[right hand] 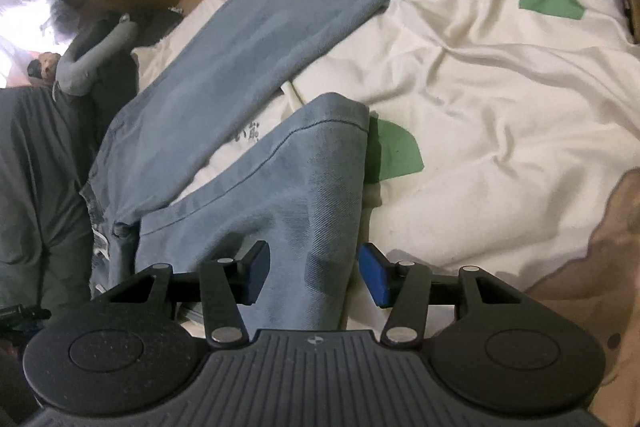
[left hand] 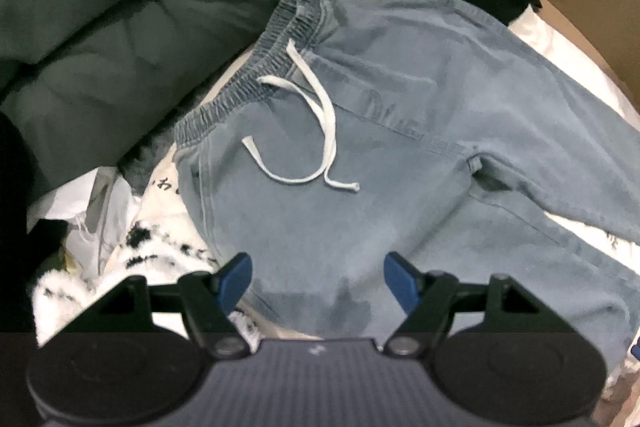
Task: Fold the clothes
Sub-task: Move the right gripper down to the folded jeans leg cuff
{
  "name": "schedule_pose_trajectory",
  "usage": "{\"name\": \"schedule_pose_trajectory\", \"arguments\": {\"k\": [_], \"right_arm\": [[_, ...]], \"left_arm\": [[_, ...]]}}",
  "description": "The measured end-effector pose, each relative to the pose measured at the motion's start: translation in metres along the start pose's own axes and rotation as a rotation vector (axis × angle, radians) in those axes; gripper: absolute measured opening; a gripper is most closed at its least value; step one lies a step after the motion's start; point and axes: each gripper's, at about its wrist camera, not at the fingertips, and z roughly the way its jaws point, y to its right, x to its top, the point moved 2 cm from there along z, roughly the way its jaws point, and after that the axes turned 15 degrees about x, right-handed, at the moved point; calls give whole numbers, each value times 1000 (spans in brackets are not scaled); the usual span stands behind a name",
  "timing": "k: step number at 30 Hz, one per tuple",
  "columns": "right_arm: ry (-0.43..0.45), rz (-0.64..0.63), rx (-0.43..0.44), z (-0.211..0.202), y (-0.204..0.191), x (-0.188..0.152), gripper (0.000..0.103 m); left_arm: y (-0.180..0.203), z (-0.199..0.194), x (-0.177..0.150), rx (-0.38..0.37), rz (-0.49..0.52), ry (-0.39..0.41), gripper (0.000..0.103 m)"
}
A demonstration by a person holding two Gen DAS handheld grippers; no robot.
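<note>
Rumpled cream bedsheet. Nearest: right gripper unclenched, straddling near leg of faded blue drawstring trousers, pads not touching. Left gripper released above hip. Legs run far-right, white drawstring far-left.

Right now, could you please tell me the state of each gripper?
Left gripper: open above the light blue denim trousers, holding nothing.
Right gripper: open, trouser leg between its jaws, ungripped.

Both hand-held grippers (jaws apart)
</note>
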Motion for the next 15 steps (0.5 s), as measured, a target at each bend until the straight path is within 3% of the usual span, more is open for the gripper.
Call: {"name": "schedule_pose_trajectory", "arguments": {"k": [10, 15], "right_arm": [[-68, -10, 11, 30, 18, 2, 53], [-72, -21, 49, 38, 20, 3, 51]], "left_arm": [[7, 33, -19, -49, 1, -26, 75], [12, 44, -18, -39, -3, -32, 75]]}}
